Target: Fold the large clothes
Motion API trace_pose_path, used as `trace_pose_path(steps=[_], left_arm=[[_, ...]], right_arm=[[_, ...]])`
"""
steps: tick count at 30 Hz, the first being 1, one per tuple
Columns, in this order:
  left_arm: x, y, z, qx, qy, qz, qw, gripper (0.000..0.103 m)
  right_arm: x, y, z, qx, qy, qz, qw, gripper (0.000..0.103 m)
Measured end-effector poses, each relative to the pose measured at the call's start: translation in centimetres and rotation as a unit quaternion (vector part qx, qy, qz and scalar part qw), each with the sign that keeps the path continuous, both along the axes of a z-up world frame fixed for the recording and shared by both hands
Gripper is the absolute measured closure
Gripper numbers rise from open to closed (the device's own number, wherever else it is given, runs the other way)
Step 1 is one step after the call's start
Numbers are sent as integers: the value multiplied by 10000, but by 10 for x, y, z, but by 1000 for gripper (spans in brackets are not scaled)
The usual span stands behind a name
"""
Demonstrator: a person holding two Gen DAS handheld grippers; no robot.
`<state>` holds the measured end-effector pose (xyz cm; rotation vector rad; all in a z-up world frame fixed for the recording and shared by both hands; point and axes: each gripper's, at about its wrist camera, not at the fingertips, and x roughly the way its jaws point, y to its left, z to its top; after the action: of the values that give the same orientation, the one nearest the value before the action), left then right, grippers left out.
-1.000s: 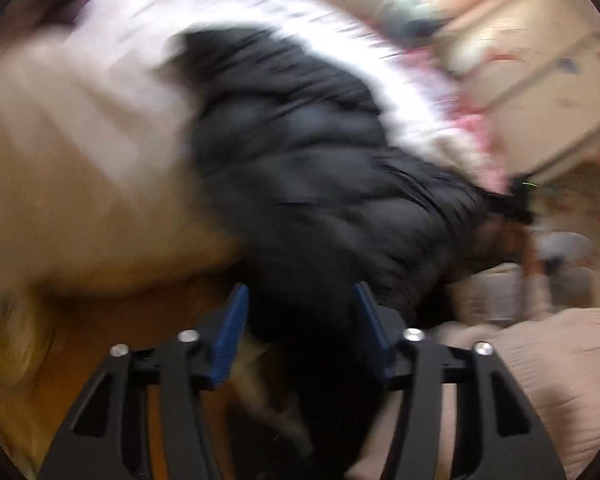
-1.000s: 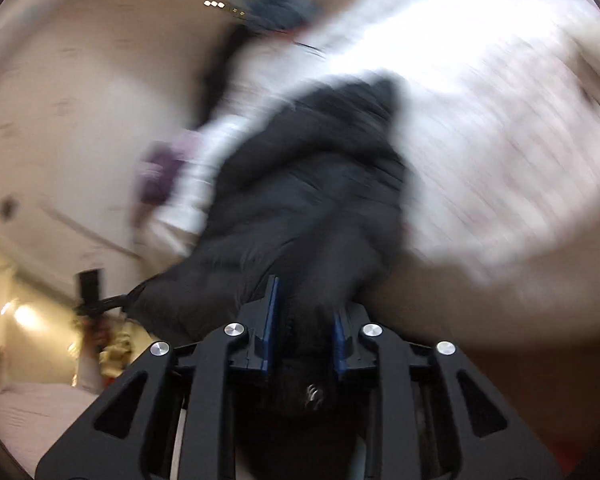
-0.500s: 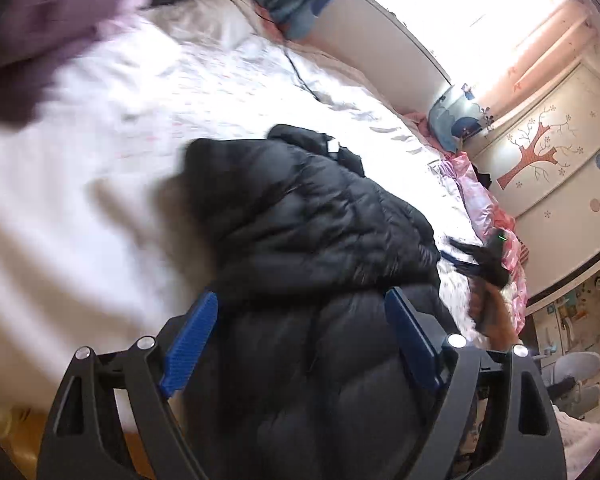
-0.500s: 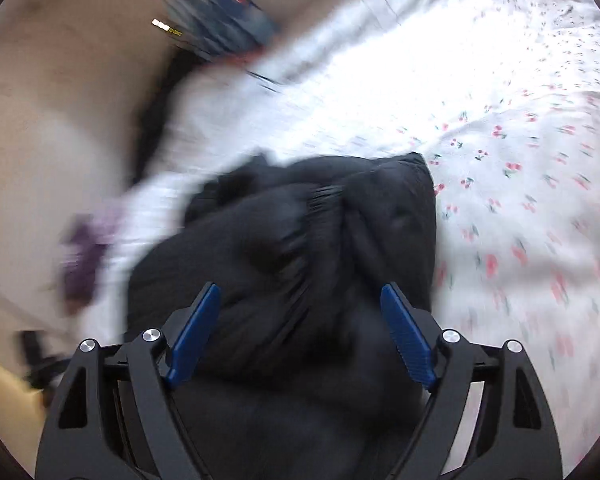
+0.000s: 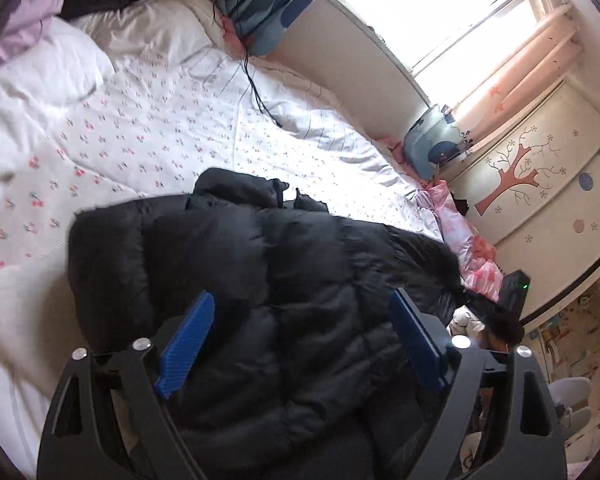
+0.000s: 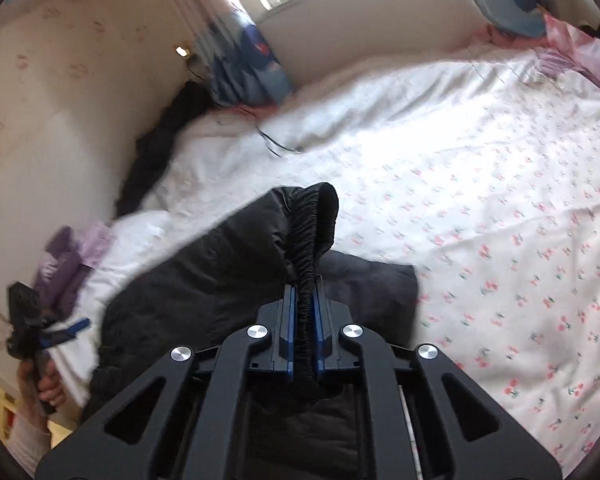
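A black puffer jacket (image 5: 260,280) lies spread on the bed's floral white sheet (image 5: 148,136). My left gripper (image 5: 300,320) hovers over the jacket's middle with its blue fingers wide apart and nothing between them. In the right wrist view my right gripper (image 6: 304,292) is shut on the jacket's elastic sleeve cuff (image 6: 312,220), which stands up out of the fingers with the sleeve lifted off the jacket's body (image 6: 180,288). The left gripper (image 6: 56,332) shows at the far left of that view.
Pillows (image 5: 140,28) and a purple garment (image 5: 28,28) lie at the head of the bed. A black cable (image 5: 256,92) trails across the sheet. Blue-patterned cushions (image 5: 432,148) sit by the window wall. A wardrobe with tree decals (image 5: 540,184) stands beyond the bed's foot.
Both grippers opened over the jacket half a second ago. Since then the right gripper has shut on the sleeve cuff and raised it. The left gripper stays open above the jacket.
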<state>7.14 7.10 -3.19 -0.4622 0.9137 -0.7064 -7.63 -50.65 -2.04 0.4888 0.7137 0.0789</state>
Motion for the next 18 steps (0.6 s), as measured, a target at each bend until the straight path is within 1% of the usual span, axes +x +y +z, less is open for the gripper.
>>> trace_pose_path(steps=[2,3,4,5,6,8,10,11,12,13,14,15,16,17,18], left_arm=[[13,-8,-26,169,284,-1,9995,17],[18,-11,-40,247,425,-18,9988,17],[23,-14,-57,368,589,-26,9976,17],[26,-16,-68,405,709,-50,9967,17],[26,-17,-72,419,735,-51,9964,17],[23,-20,-74,571,600,-100,9965,17],[23,-22,-75,709,608,-175,9955,17],[22,-21,-72,740,681,-182,9948,17],[21,-16,-67,734,787,-153,9941,17],[15,-5,-58,610,844,-120,9945,17],[7,7,-51,482,819,-117,9954,17],[-8,24,-38,345,757,-149,9964,17],[-19,38,-32,301,721,-178,9968,17],[-35,55,-25,286,695,-199,9970,17],[-47,68,-22,266,695,-216,9970,15]], right_arm=[[13,-2,-33,-153,470,-67,9988,96],[17,-4,-56,-175,778,-76,9968,95],[21,-7,-75,-35,989,-57,9951,95],[24,-9,-90,160,1152,-10,9932,93],[24,-10,-96,289,1217,8,9921,93],[20,-9,-91,115,1169,-51,9931,89],[23,-10,-92,52,1303,9,9915,79],[20,-14,-89,83,1317,-21,9912,74],[10,-21,-82,149,1281,-76,9916,65],[-1,-27,-74,179,1231,-121,9922,58],[-9,-29,-67,170,1215,-160,9923,42],[-28,-34,-59,196,1192,-163,9925,32],[-47,-38,-54,322,1131,-55,9931,29],[-73,-42,-50,553,1101,157,9923,23],[-92,-44,-49,760,1121,307,9903,21]])
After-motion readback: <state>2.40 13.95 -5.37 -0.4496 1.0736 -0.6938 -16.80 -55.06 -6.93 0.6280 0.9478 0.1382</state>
